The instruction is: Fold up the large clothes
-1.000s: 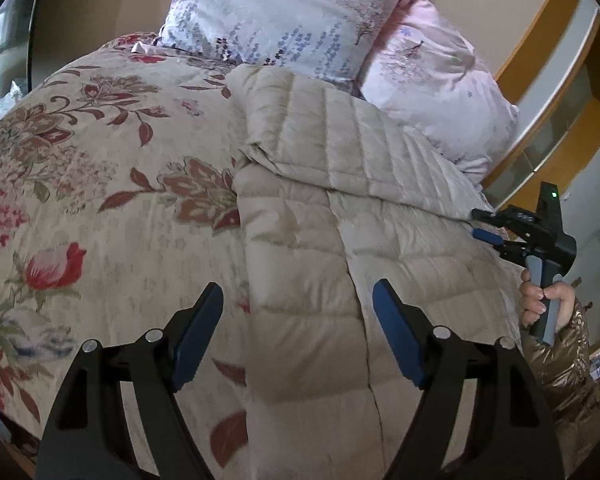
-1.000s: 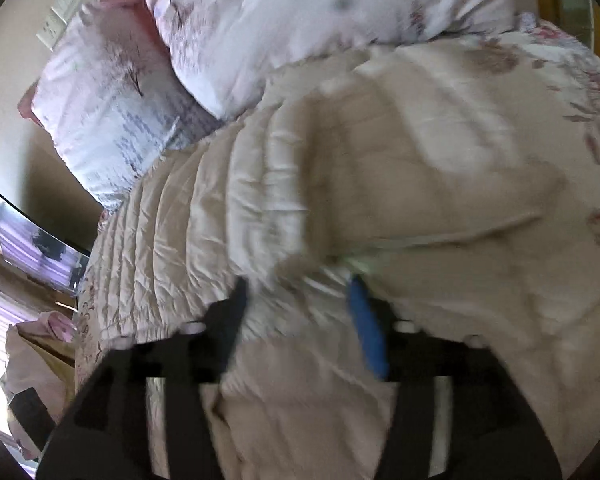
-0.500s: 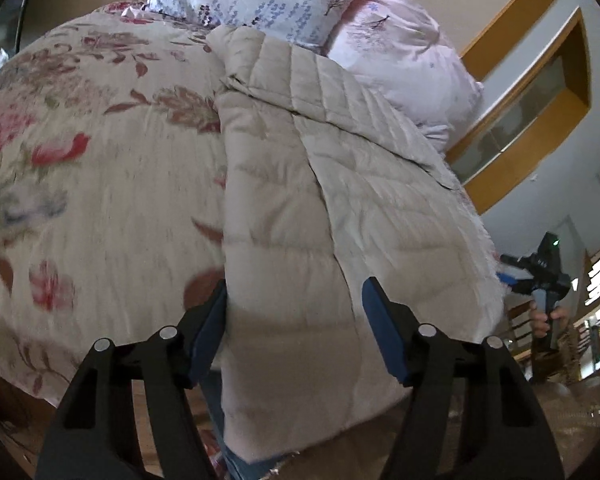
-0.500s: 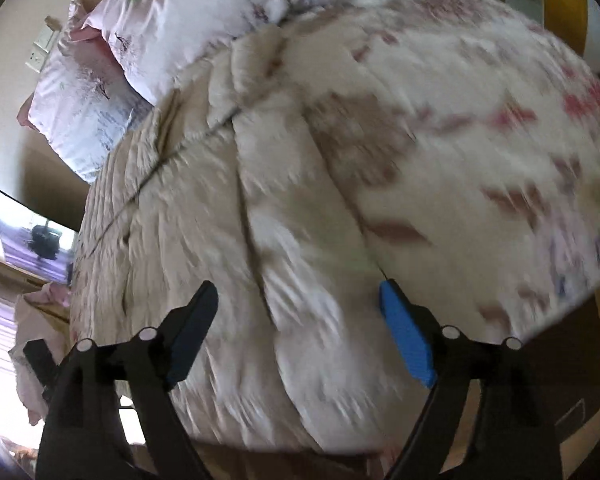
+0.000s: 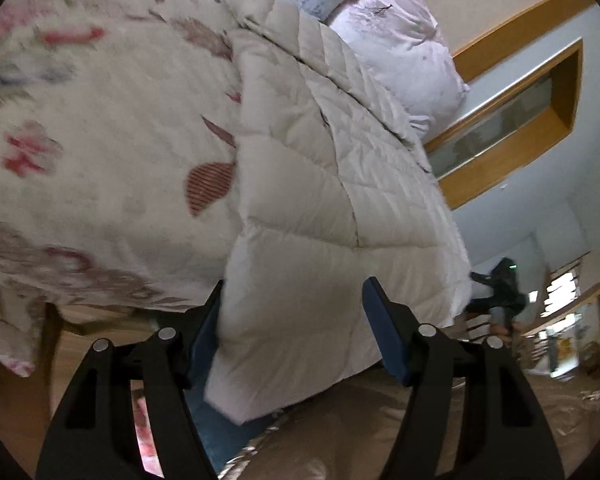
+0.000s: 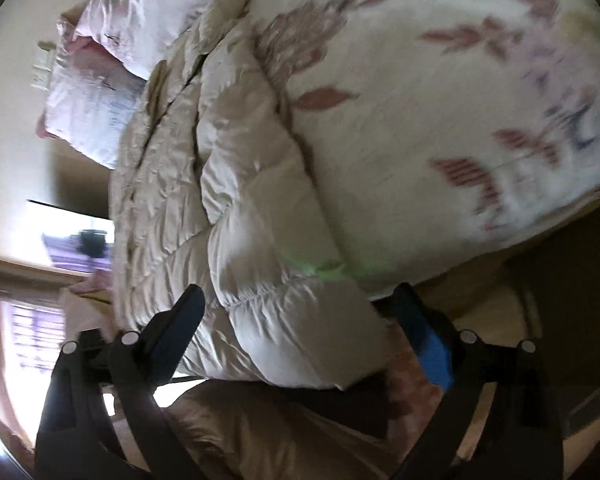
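Observation:
A long beige quilted down coat (image 5: 324, 184) lies lengthwise on the bed, folded narrow, its hem hanging over the near edge. It also shows in the right wrist view (image 6: 244, 208). My left gripper (image 5: 296, 328) is open, its blue pads either side of the coat's hanging hem, holding nothing. My right gripper (image 6: 300, 336) is open at the same hem, holding nothing. The right gripper (image 5: 496, 288) also shows far right in the left wrist view, off the bed.
The coat rests on a floral bedspread (image 5: 92, 128). Pale pink pillows (image 5: 396, 36) lie at the head of the bed, also in the right wrist view (image 6: 100, 64). A window with a wooden frame (image 5: 512, 108) is on the right wall.
Both grippers have pulled back from over the coat to the bed's near edge and dropped lower. The right gripper, earlier close over the fabric, now stands open at the hem.

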Available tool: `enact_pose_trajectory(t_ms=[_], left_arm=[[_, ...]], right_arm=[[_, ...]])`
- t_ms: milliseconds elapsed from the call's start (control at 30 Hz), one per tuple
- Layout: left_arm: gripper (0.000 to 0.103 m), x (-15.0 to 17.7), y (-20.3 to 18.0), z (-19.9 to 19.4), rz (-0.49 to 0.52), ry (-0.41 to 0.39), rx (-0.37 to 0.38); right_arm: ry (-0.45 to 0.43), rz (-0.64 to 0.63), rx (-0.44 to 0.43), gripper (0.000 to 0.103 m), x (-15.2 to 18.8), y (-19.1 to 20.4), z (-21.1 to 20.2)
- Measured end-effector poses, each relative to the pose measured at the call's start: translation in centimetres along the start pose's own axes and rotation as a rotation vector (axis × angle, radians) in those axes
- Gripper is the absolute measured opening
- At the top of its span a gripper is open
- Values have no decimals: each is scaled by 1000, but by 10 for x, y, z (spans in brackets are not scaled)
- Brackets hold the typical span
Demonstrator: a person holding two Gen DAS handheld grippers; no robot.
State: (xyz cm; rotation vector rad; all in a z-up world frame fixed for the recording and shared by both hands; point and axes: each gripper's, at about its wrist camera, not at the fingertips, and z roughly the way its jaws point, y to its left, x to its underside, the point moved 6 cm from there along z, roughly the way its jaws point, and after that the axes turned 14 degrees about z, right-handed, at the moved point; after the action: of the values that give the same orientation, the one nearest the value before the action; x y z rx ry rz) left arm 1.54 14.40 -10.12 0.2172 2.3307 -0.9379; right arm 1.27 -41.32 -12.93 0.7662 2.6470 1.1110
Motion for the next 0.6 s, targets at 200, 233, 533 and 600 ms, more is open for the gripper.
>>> enact_pose_trajectory(t_ms=[200, 233, 533, 600], left_arm=[[45, 5, 1, 15, -49, 14, 84], [40, 6, 1, 15, -56, 13, 99], [10, -5, -23, -22, 47, -46, 139], [10, -18, -28, -38, 83, -97, 118]], right_arm=[[45, -19, -72, 42, 17, 10, 11], [48, -29, -85, 31, 21, 14, 8], [-13, -253, -146, 14, 47, 85, -12], [-83, -329, -203, 13, 50, 113, -27]])
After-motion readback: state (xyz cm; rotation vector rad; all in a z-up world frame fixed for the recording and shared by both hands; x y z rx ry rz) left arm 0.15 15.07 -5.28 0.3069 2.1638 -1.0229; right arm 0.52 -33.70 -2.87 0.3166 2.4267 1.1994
